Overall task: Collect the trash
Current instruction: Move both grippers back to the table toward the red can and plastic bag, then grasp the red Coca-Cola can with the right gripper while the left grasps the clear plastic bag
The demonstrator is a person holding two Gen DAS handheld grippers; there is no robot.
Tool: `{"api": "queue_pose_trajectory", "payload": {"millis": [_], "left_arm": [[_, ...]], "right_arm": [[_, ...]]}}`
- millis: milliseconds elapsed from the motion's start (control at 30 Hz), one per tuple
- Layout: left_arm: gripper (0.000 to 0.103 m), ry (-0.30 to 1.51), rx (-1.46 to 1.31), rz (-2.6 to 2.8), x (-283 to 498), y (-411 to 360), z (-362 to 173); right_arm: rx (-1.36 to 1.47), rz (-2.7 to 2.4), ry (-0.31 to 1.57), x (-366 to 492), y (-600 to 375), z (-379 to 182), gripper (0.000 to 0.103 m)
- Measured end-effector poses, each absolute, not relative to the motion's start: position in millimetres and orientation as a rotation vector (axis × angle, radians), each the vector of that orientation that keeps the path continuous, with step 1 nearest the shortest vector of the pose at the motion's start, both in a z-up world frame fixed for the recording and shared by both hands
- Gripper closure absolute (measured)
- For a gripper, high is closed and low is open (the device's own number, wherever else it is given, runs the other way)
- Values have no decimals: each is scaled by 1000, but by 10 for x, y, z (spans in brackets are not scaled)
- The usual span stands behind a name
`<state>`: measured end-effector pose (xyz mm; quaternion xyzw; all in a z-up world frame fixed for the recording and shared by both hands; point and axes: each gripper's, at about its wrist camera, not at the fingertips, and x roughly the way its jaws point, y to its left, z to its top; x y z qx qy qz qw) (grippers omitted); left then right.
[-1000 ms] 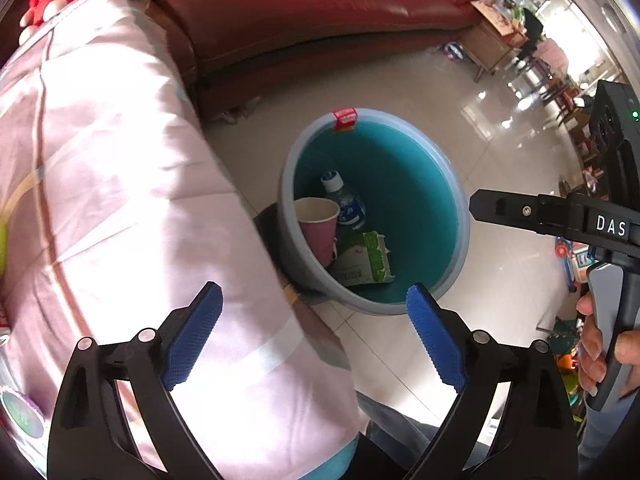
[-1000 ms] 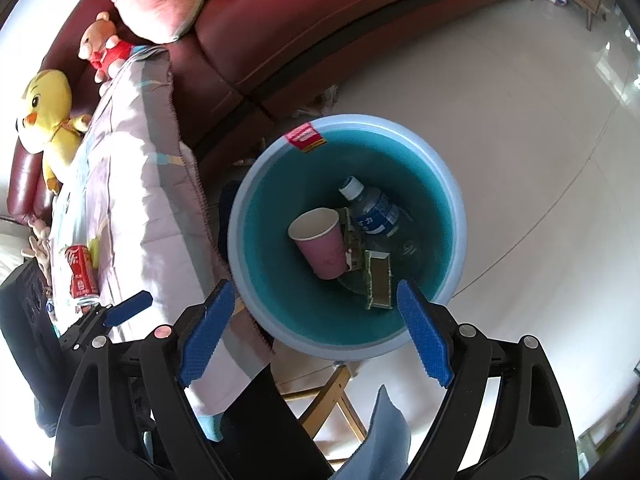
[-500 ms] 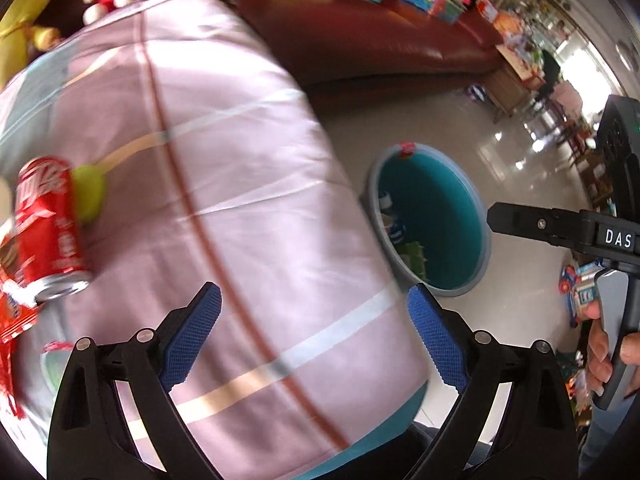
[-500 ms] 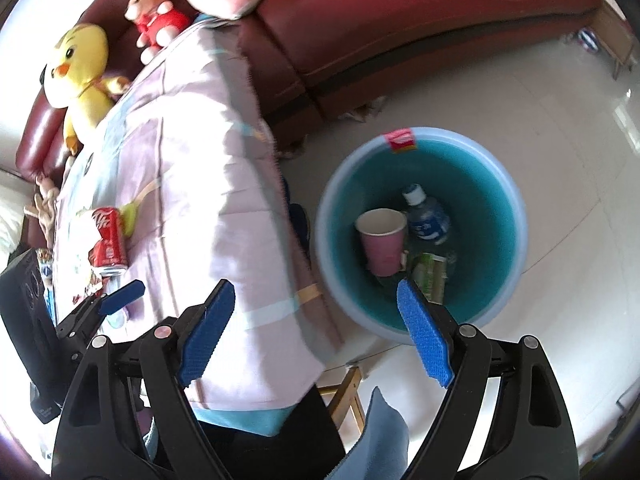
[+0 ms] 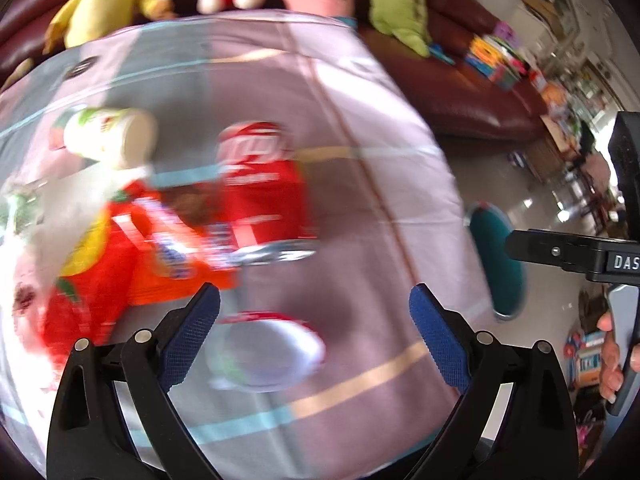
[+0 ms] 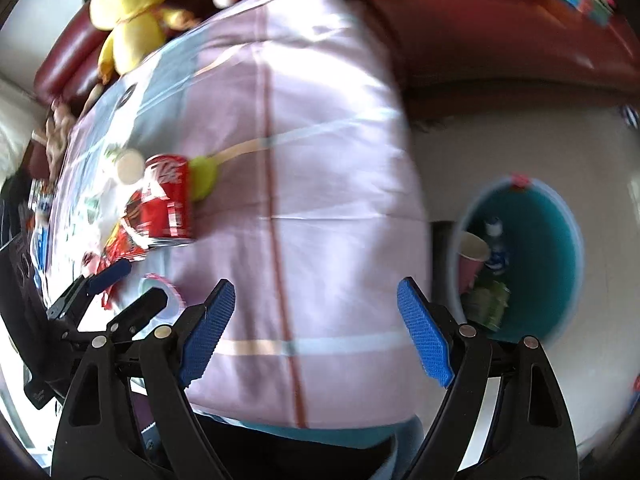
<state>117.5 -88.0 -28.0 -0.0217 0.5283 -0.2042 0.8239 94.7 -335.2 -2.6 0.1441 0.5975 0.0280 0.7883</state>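
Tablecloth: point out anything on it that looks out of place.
A red soda can lies on its side on the tablecloth, beside orange snack wrappers and a tipped white cup. It is litter, not yet in the bin.

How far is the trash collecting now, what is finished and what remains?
Partly done. The teal bin on the floor already holds a pink cup, a water bottle and a green carton. Both tools are open and empty: left tool, right tool. On the table remain a red can, an orange wrapper and a white cup.
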Motion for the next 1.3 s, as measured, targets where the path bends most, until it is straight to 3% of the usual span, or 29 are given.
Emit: {"api": "queue_pose_trajectory", "payload": {"millis": [400,900,967,1067,1100,1300], "left_arm": [[8,1121,-95,-285,1436,318,-273],[8,1099,-143,-187,1494,792,-227],[8,1103,-152,-172,1482,838,-254],[8,1101,-169,-155,1453,906,-267],[8,1100,-172,-152,1439,931,-266],[8,1076,-184,-91,1294,1166,-234]], "right_arm": [[214,214,1346,1502,-2256,-103,24],[181,226,1387,2074,-1761,-433,24],[186,224,1406,2082,-1733,-523,26],[180,227,1423,2067,-1689,-624,45],[177,229,1426,2054,-1678,-650,47],[153,263,1356,1856,-1576,-455,47]]}}
